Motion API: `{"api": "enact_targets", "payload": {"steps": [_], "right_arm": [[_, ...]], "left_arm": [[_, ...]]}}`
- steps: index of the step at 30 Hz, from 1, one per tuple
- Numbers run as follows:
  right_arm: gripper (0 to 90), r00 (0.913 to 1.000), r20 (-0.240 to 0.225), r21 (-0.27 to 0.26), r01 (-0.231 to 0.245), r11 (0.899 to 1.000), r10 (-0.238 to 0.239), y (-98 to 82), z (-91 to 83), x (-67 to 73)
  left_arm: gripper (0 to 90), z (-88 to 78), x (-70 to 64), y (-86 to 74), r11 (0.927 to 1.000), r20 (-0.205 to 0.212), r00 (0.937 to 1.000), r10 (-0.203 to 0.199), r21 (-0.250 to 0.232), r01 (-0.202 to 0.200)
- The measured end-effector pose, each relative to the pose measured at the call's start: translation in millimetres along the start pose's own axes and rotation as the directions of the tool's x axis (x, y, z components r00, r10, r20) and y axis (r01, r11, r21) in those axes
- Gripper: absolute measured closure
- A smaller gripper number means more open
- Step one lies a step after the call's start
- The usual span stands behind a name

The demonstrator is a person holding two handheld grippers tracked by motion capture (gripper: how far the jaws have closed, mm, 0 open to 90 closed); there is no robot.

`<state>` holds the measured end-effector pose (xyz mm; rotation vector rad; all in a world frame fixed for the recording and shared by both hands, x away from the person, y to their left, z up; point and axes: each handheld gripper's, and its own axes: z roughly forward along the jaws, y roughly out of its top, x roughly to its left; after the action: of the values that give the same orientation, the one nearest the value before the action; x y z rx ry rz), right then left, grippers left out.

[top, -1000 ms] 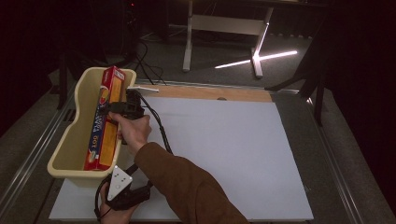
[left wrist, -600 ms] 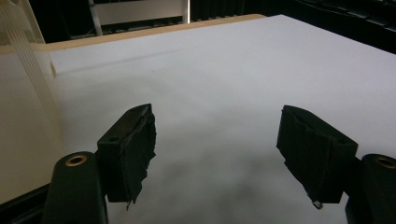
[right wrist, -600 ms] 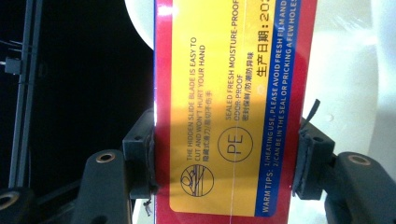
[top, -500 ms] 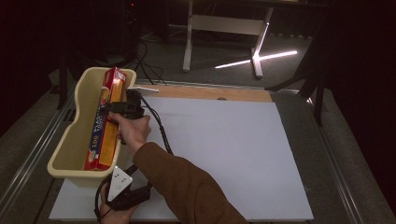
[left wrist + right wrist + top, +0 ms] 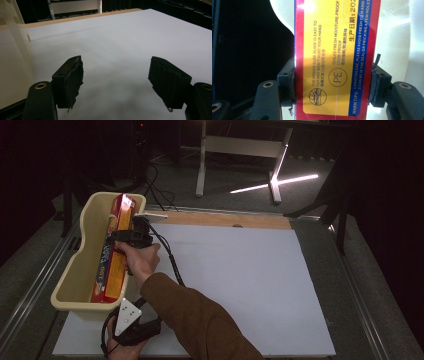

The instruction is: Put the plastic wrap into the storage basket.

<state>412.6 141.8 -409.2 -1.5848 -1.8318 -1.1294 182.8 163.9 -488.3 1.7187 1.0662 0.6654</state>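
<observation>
One red-and-yellow box (image 5: 113, 251) lies in one cream bin (image 5: 82, 270) at the bench's (image 5: 240, 285) left edge. The right gripper (image 5: 332, 85) has its fingers (image 5: 287, 83) pressed on the box's two sides. The left gripper (image 5: 116, 80), at the near left, holds its fingers wide over bare white bench, gripping nothing.

From my right gripper (image 5: 332, 86) view, the long red-and-yellow cardboard film box (image 5: 337, 57) runs off the frame above and below the jaws. In my high view its label print is too small to read.
</observation>
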Motion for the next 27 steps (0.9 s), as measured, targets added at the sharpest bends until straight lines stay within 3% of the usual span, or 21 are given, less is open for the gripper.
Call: {"api": "enact_targets", "payload": {"steps": [4,8,27], "right_arm": [[37.8,0.9984,0.054,0.01,0.017,1.0,-0.018,-0.5,2.0,3.4],[37.5,0.9972,0.07,0.035,0.025,0.999,-0.027,1.5,3.3,3.8],[31.2,0.9979,0.05,0.076,0.038,0.996,-0.042,5.7,-4.4,6.9]], "left_arm": [[27.9,-0.3,-0.1,0.1,1.0,0.002,1.0,-0.001,-0.001,0.001],[27.9,0.0,-0.3,0.1,1.0,0.001,1.0,0.001,0.0,-0.001],[28.0,0.0,-0.5,0.3,1.0,-0.006,1.0,0.007,-0.001,-0.007]]}}
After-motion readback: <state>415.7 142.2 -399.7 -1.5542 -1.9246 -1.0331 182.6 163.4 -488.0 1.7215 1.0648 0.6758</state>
